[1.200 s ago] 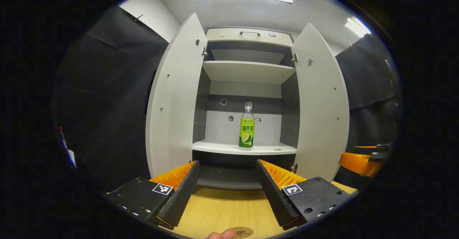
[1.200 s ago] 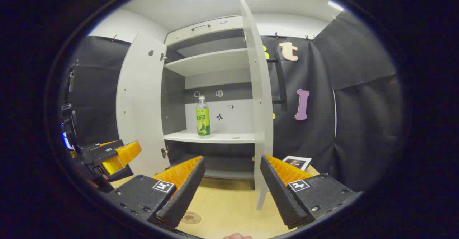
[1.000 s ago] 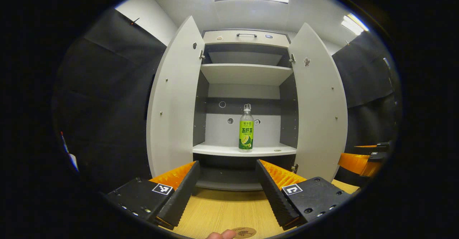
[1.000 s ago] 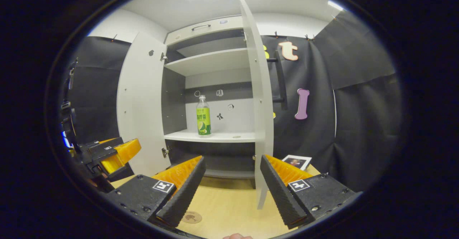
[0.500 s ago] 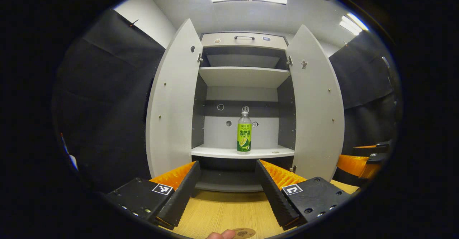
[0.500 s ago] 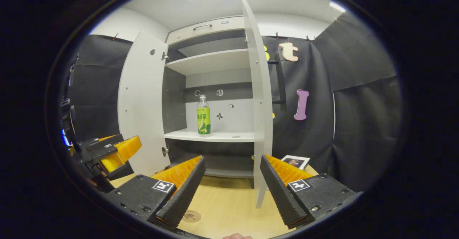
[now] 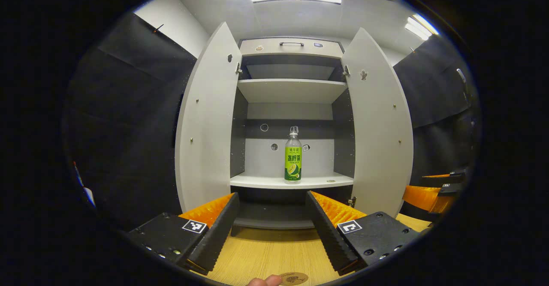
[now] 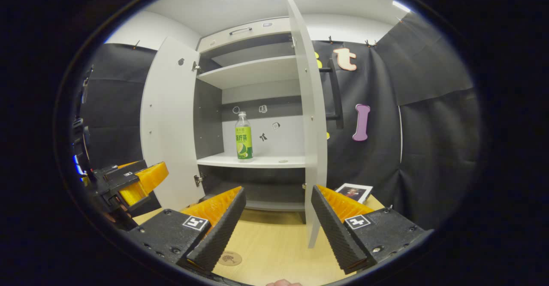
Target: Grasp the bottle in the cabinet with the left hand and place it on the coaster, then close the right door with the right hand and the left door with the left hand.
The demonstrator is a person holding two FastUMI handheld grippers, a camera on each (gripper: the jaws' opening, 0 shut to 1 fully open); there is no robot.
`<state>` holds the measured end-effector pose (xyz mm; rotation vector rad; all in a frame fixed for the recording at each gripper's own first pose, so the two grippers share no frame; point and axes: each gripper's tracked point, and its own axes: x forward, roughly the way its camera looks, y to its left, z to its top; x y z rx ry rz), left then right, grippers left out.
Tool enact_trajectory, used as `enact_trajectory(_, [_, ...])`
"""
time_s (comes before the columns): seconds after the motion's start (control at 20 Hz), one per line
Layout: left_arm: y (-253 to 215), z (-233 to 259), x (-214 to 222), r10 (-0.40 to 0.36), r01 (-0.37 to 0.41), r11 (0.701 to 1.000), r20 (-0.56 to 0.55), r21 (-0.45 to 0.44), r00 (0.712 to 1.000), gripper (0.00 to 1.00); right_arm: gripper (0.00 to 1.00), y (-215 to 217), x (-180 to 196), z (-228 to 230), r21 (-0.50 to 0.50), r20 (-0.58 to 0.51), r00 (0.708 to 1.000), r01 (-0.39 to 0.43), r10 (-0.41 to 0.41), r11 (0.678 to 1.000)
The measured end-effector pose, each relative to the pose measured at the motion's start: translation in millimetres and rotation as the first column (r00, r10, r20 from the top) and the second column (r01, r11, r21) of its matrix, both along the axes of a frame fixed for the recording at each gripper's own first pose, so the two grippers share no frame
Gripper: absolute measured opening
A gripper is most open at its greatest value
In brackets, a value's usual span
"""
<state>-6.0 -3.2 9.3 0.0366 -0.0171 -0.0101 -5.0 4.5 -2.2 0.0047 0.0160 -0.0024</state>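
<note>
A clear bottle point(image 7: 293, 158) with a green label stands upright on the middle shelf of the white cabinet point(image 7: 291, 91); it also appears as the bottle point(image 8: 243, 138) in the right gripper view. Both doors hang open: the left door point(image 7: 208, 118) and the right door point(image 7: 379, 123), the latter seen edge-on as the right door point(image 8: 311, 118). A round brown coaster point(image 7: 293, 278) lies on the wooden table near me, also seen as the coaster point(image 8: 229, 258). My left gripper point(image 7: 271, 228) is open, short of the cabinet. My right gripper point(image 8: 276, 226) is open beside the right door's edge.
The wooden table point(image 7: 266, 256) runs up to the cabinet's base. A small photo card point(image 8: 354, 191) lies on the table right of the cabinet. The other gripper point(image 8: 128, 185) shows at the far left of the right gripper view. A fingertip point(image 7: 263, 281) shows at the bottom edge.
Both gripper views have shifted slightly; the cabinet and bottle look a little farther off in the left gripper view. Both grippers stay open and the bottle has not moved.
</note>
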Motion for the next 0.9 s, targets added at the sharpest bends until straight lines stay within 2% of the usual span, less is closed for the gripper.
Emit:
enact_trajectory(0.1, [-0.3, -0.4, 0.8, -0.005, 0.005, 1.0, -0.002, -0.002, 1.0, 0.94, 0.98, 0.2, -0.9, -0.3, 0.0, -0.001, 1.0, 0.001, -0.001, 1.0])
enact_trajectory(0.15, [-0.5, -0.1, 1.2, -0.006, 0.006, 1.0, -0.003, -0.004, 1.0, 0.99, 1.0, -0.2, -1.6, -1.2, -0.001, -0.003, 1.0, 0.003, -0.003, 1.0])
enact_trajectory(0.2, [-1.2, -0.2, 1.2, -0.01, 0.01, 1.0, -0.005, -0.006, 1.0, 0.94, 1.0, -0.4, -1.0, -1.1, -0.002, -0.006, 1.0, 0.004, -0.004, 1.0])
enact_trajectory(0.35, [-5.6, 3.2, 6.9, -0.036, 0.036, 0.999, -0.006, -0.017, 0.999, 0.94, 0.98, -2.1, -1.1, -0.3, -0.008, -0.004, 1.0, 0.009, -0.009, 1.0])
enact_trajectory(0.6, [-31.2, 12.9, 43.8, -0.159, 0.158, 0.987, -0.037, -0.032, 0.987, 0.95, 1.0, 0.2, -1.2, 3.3, -0.015, 0.002, 1.0, 0.01, -0.01, 1.0])
enact_trajectory(0.65, [-37.1, 12.5, 54.4, -0.18, 0.179, 0.983, -0.052, -0.031, 0.982, 0.95, 0.98, 1.3, -1.4, 3.6, -0.015, 0.004, 1.0, 0.011, -0.011, 1.0])
enact_trajectory(0.7, [-43.0, 12.0, 64.7, -0.197, 0.196, 0.98, -0.064, -0.028, 0.978, 0.9, 0.98, 1.2, -1.8, 4.4, -0.013, 0.006, 1.0, 0.014, -0.014, 1.0])
enact_trajectory(0.75, [-47.5, 12.7, 78.9, -0.211, 0.21, 0.977, -0.071, -0.025, 0.975, 0.95, 0.98, 1.2, -3.2, 3.3, -0.007, 0.007, 1.0, 0.017, -0.017, 1.0])
enact_trajectory(0.9, [-62.9, 19.5, 121.3, -0.252, 0.251, 0.968, -0.073, -0.023, 0.965, 0.95, 1.0, 6.8, -5.4, 0.3, 0.014, 0.0, 1.0, 0.019, -0.019, 1.0])
